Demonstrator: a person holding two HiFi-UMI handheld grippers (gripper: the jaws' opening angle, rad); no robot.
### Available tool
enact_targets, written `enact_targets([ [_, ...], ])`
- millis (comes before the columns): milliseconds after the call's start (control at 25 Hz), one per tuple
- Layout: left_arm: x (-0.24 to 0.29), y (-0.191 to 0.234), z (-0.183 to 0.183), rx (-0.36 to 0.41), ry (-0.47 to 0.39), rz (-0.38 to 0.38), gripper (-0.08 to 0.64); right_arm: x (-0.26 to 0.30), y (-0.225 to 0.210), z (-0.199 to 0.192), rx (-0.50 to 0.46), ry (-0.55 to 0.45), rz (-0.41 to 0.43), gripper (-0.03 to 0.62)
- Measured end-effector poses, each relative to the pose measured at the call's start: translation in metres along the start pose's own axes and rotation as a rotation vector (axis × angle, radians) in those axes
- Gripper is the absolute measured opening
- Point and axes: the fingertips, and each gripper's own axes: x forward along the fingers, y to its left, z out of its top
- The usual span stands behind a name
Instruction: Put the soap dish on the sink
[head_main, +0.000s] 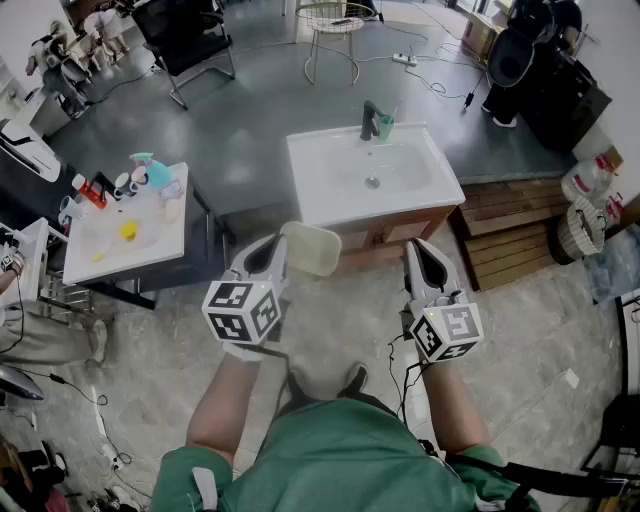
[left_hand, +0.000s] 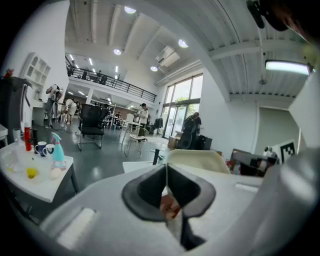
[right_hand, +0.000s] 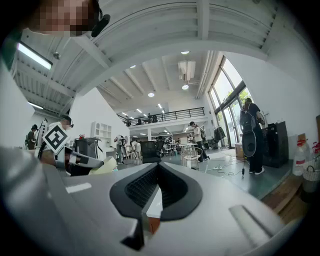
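Observation:
A cream soap dish (head_main: 311, 249) is held in the air in front of the white sink (head_main: 312, 198), my left gripper (head_main: 283, 244) shut on its near edge. In the left gripper view the dish (left_hand: 193, 159) stands up just past the closed jaws (left_hand: 166, 168). The sink has a dark faucet (head_main: 369, 120) and a green cup (head_main: 385, 127) at its back rim. My right gripper (head_main: 416, 251) is beside the left one, shut and holding nothing; its jaws meet in the right gripper view (right_hand: 159, 168), where the dish (right_hand: 106, 165) shows at left.
A white table (head_main: 96, 262) at left carries a spray bottle (head_main: 151, 170), cups and small items. Wooden pallets (head_main: 512, 228) lie right of the sink cabinet. A black chair (head_main: 186, 40) and a wire stool (head_main: 330, 30) stand farther back on the grey floor.

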Motion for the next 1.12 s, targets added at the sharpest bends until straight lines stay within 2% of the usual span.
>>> enact_targets([
  [320, -0.033, 0.048, 0.004, -0.014, -0.008, -0.013, 0.008, 0.019, 0.052, 0.005, -0.015, -0.012, -0.031, -0.003],
  [640, -0.049, 0.060, 0.007, -0.043, -0.012, -0.068, 0.008, 0.020, 0.079, 0.024, -0.008, -0.078, -0.080, -0.003],
  [920, -0.072, 0.098, 0.028, -0.013, -0.056, -0.080, 0.008, 0.026, 0.112, 0.039, -0.037, -0.124, -0.122, -0.003],
  [1120, -0.074, 0.128, 0.035, -0.050, -0.081, -0.082, 0.008, 0.031, 0.128, 0.039, -0.051, -0.127, -0.140, -0.003],
])
